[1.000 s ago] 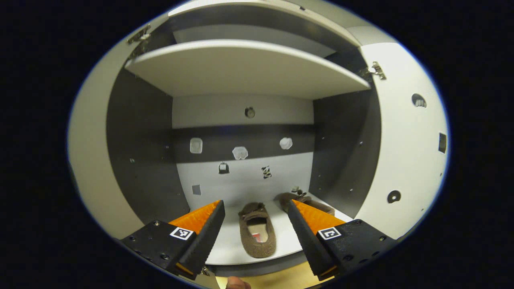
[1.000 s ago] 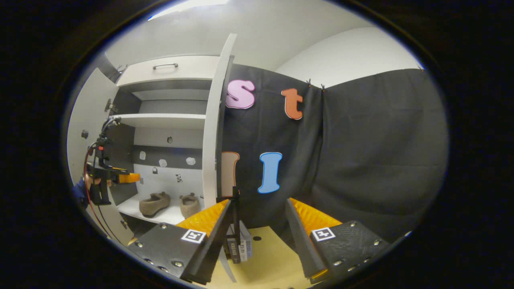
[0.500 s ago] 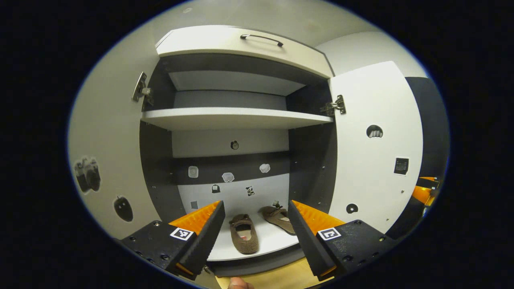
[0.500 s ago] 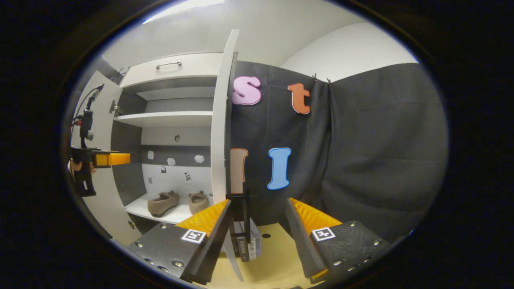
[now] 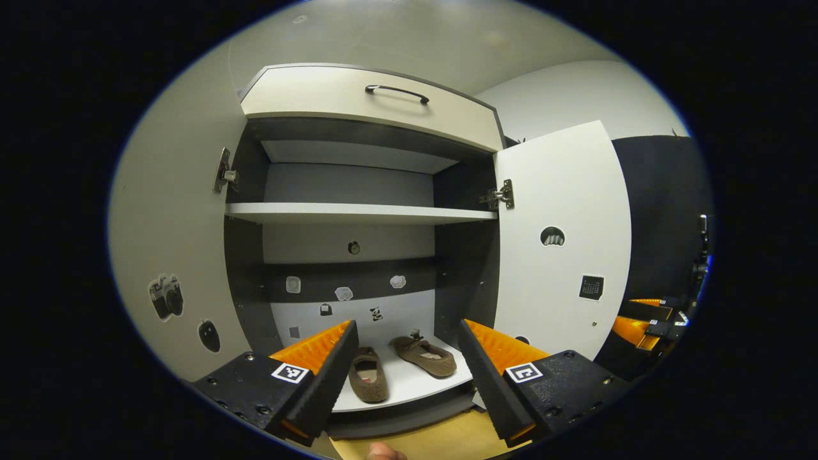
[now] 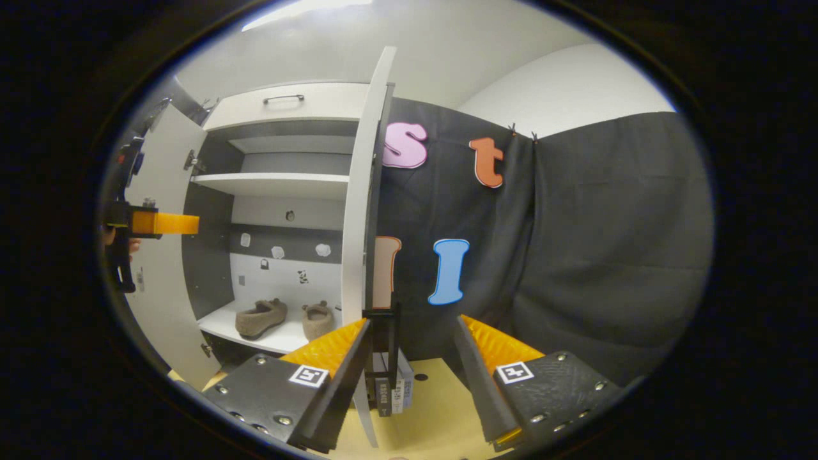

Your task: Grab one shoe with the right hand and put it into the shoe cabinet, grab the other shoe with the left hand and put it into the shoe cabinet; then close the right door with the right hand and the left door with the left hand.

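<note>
My left gripper (image 5: 406,358): wide open, holding nothing.
My right gripper (image 6: 409,354): wide open, holding nothing.
Shoes: one (image 5: 369,382) beside the other (image 5: 425,355) on the cabinet's bottom shelf (image 5: 415,387).
Doors: left (image 5: 169,255) and right (image 5: 562,236) open.

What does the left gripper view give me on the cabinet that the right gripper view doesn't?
Left gripper view: the inner face of the right door with its hinge, and a camera sticker on the left door. Right gripper view: that door edge-on, a dark rack on the floor beside it. Both: the shoes on the bottom shelf, doors open.
</note>
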A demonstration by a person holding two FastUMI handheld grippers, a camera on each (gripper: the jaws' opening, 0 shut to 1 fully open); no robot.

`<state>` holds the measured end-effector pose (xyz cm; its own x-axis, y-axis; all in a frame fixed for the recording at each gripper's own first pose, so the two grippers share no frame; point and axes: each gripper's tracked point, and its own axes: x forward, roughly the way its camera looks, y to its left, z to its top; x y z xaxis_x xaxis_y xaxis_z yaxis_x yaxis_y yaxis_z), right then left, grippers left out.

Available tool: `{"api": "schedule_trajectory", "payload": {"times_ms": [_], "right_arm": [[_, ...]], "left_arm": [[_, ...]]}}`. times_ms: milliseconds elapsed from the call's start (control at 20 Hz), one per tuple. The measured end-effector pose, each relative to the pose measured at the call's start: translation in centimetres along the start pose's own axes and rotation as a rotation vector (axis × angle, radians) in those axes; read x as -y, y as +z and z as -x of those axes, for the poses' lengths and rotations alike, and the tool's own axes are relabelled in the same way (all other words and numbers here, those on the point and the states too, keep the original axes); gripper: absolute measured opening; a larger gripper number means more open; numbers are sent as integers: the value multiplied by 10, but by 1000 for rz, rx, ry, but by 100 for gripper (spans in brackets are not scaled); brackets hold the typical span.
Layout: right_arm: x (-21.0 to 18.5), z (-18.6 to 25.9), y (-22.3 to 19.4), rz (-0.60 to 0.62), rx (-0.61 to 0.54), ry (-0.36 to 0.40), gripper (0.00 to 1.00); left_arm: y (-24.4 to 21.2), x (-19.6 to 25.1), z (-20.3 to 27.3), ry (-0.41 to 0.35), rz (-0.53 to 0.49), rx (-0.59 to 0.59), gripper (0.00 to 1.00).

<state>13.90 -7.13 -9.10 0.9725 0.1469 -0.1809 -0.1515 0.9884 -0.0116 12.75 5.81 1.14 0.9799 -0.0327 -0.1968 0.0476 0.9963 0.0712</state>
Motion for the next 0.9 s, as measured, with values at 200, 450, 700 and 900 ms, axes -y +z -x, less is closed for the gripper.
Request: {"api": "schedule_trajectory", "payload": {"times_ms": [200, 450, 700, 900], "right_arm": [[-27, 1, 1, 4, -8, 97, 81], [-80, -1, 4, 10, -10, 249, 81], [-123, -9, 3, -29, -16, 353, 81], [-154, -23, -6, -17, -45, 415, 83]], "left_arm": [[8, 3, 6, 2, 12, 22, 94], [7, -3, 13, 22, 23, 25, 94], [7, -21, 31, 73, 27, 22, 94], [12, -33, 45, 111, 21, 32, 96]]}}
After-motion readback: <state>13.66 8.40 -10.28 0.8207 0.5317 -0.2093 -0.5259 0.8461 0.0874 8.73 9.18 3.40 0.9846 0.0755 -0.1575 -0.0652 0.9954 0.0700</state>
